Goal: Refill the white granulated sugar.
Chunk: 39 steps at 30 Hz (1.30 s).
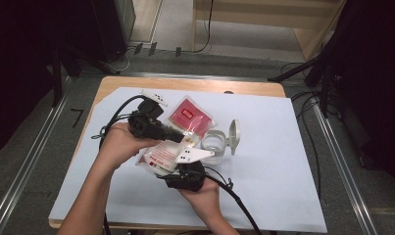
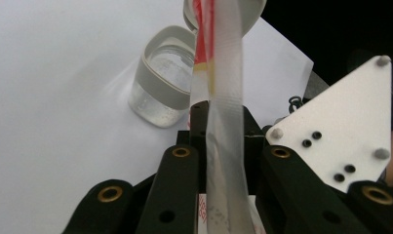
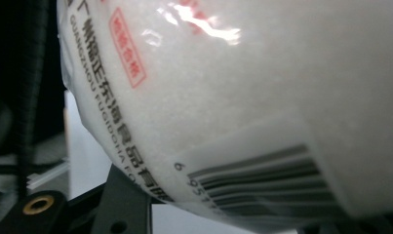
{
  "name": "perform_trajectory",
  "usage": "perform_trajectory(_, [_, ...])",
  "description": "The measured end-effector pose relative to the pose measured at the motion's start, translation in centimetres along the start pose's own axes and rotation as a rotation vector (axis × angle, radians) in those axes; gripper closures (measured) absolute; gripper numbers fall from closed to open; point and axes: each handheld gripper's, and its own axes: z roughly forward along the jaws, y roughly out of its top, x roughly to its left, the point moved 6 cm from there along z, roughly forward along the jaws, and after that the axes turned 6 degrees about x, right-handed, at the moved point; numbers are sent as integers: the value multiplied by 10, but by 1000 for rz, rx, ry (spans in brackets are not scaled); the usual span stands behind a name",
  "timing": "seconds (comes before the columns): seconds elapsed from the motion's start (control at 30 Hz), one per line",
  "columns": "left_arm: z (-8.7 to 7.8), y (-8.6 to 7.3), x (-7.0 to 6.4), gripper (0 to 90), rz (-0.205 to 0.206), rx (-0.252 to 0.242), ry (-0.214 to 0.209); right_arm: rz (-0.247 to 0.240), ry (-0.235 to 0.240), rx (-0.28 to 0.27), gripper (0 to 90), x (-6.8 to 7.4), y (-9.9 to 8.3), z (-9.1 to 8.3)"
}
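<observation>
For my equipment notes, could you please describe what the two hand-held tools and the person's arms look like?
Both tools are black. The left tool and right tool each trail a black cable. A pale grey three-cornered plate with dark holes and small studs sits on the right tool; a similar one sits on the left. In the left gripper view, the jaws carry brass-coloured rivets. The forearms are bare, with no sleeves visible.

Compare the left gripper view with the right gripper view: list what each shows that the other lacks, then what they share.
The left gripper view alone has the clear jar with its grey rim, standing open on the white sheet, and the grey three-cornered plate of the other gripper.

The right gripper view alone has the barcode and the printed red and dark lettering on the bag's face.

Both show the white bag of granules up close between black jaws: the left gripper sees its sealed edge, the right its bulging side.
</observation>
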Motion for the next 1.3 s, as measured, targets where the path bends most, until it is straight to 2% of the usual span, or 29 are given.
perform_trajectory(0.1, [-1, 1, 0, 871, -33, -16, -14, -7, -14, -4, 542, 2, 1, 1])
perform_trajectory(0.13, [-1, 2, 1, 877, -34, -27, -7, -3, -14, -11, 524, 2, 2, 1])
perform_trajectory(0.17, [0, 3, 1, 880, -59, -36, -23, 3, -12, -13, 521, 2, 4, 1])
perform_trajectory(0.23, [1, 4, 1, 880, -51, -39, -24, 4, -14, -7, 504, 3, 6, 2])
perform_trajectory(0.3, [3, 5, 1, 875, -65, -34, -15, 13, -10, 1, 496, 4, 7, 4])
perform_trajectory(0.37, [5, 5, 1, 877, -62, -14, -3, 35, -12, 10, 495, 5, 7, 6])
perform_trajectory(0.53, [7, 7, -1, 870, -83, -11, 6, 61, -24, 11, 544, 5, 8, 6])
perform_trajectory(0.73, [8, 7, 0, 834, -102, -21, -20, 84, 7, 0, 582, 4, 5, 4])
perform_trajectory(0.9, [8, 7, -2, 801, -81, -16, -28, 120, 30, -23, 591, 3, 4, 2])
perform_trajectory(0.93, [7, 6, -1, 798, -65, -7, -23, 132, 43, -31, 592, 3, 4, 2])
perform_trajectory(1.0, [6, 5, -2, 787, -66, -15, -29, 157, 59, -47, 594, 2, 4, 0])
perform_trajectory(1.1, [2, 5, -2, 782, -59, -23, -27, 154, 48, -50, 596, 0, 5, -2])
perform_trajectory(1.3, [-4, 3, -2, 753, -48, -24, -25, 181, 63, -64, 598, -2, 5, -4])
